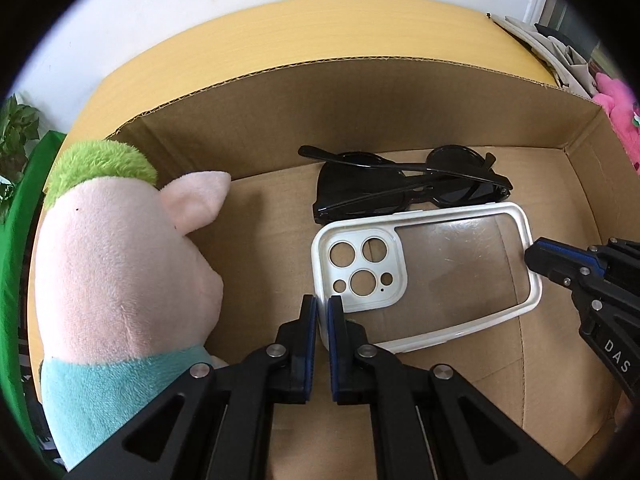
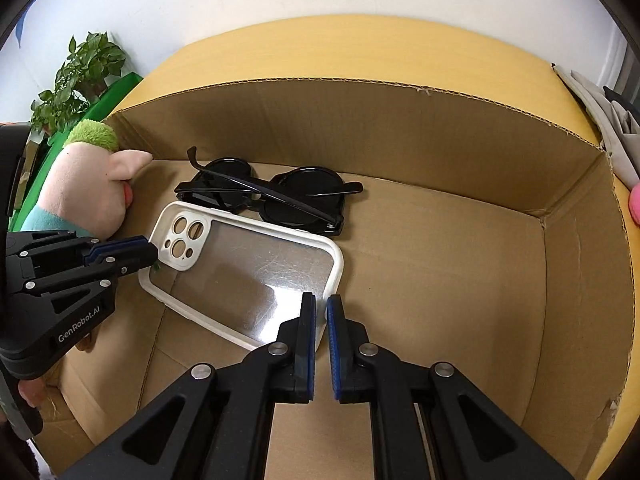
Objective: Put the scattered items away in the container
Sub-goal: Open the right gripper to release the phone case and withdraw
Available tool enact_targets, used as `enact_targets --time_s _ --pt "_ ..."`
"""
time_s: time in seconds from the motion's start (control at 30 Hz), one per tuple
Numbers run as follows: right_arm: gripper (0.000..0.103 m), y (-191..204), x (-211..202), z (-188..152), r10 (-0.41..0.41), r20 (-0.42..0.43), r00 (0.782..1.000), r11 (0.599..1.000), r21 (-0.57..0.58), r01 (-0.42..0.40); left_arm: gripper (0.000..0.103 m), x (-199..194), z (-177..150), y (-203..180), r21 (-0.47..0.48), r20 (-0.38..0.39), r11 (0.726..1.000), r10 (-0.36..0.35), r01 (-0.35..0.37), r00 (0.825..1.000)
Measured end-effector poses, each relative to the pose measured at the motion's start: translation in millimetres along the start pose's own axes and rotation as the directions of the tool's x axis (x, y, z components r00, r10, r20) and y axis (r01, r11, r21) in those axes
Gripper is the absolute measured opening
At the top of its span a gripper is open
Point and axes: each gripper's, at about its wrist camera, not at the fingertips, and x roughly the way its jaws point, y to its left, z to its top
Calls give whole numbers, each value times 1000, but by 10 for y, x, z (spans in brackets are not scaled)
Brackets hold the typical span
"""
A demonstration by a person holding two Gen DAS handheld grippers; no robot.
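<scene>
A white-rimmed clear phone case (image 1: 432, 272) is held inside the cardboard box (image 1: 256, 120), between both grippers. My left gripper (image 1: 322, 308) is shut on its camera-end rim. My right gripper (image 2: 321, 308) is shut on the opposite rim of the phone case (image 2: 248, 272). Black sunglasses (image 1: 408, 188) lie folded on the box floor just behind the case, and show in the right wrist view (image 2: 276, 196) too. A pink pig plush (image 1: 120, 272) with green hair and a teal shirt sits in the box's left corner; it also shows in the right wrist view (image 2: 88, 192).
The box (image 2: 400, 120) stands on a yellow table (image 1: 320, 28). A pink plush (image 1: 616, 108) and grey cloth (image 1: 560, 52) lie beyond the box's right wall. A green plant (image 2: 80, 76) stands at the left. The box floor to the right is bare.
</scene>
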Motion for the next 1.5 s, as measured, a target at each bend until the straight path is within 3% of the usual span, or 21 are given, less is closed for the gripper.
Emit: enact_targets --time_s 0.1,0.17,0.2,0.3,0.33,0.4,0.53,0.63,0.7,0.8,1.1,1.5 --pt "11 -5 9 -22 9 -11 1000 1000 4 -9 8 -37 -44 -9 4 13 1000 -4 4 1000" --pt "11 -23 -40 -57 16 -4 1000 1000 7 -16 19 -103 -74 3 -11 26 999 -35 36 999" --pt "21 -25 -87 -70 23 5 1000 1000 6 -23 22 -161 -94 1 -13 40 999 -49 50 998" --pt "72 -10 -373 -118 19 73 997 1000 -6 -19 39 -456 -190 -21 9 114 999 -33 33 993" --pt "81 0 -527 -146 16 107 994 1000 -11 -15 45 -568 -223 19 13 148 1000 -28 27 989" --pt "85 21 -806 -206 25 163 986 1000 -18 -23 53 -847 -330 52 5 214 999 -42 42 976" --pt "100 179 -1520 -473 35 305 952 999 -19 -31 66 -1483 -628 203 2 356 994 -106 113 928" --pt "103 473 -1985 -764 22 427 904 999 -51 0 81 -1898 -836 245 29 454 997 -78 72 888" --pt "103 640 -2120 -944 46 467 883 997 -82 -9 81 -2115 -1090 195 30 513 999 -43 33 857" --pt "103 848 -1976 -1201 41 400 916 995 -104 1 81 -2196 -1384 121 -12 541 998 -45 61 840" --pt "103 976 -2164 -1781 -10 392 920 998 -47 31 81 -2160 -1979 21 -26 529 994 -80 110 845" --pt "103 1059 -2251 -1920 -41 405 913 997 -49 67 81 -2125 -2154 -33 -13 518 992 -98 122 850"
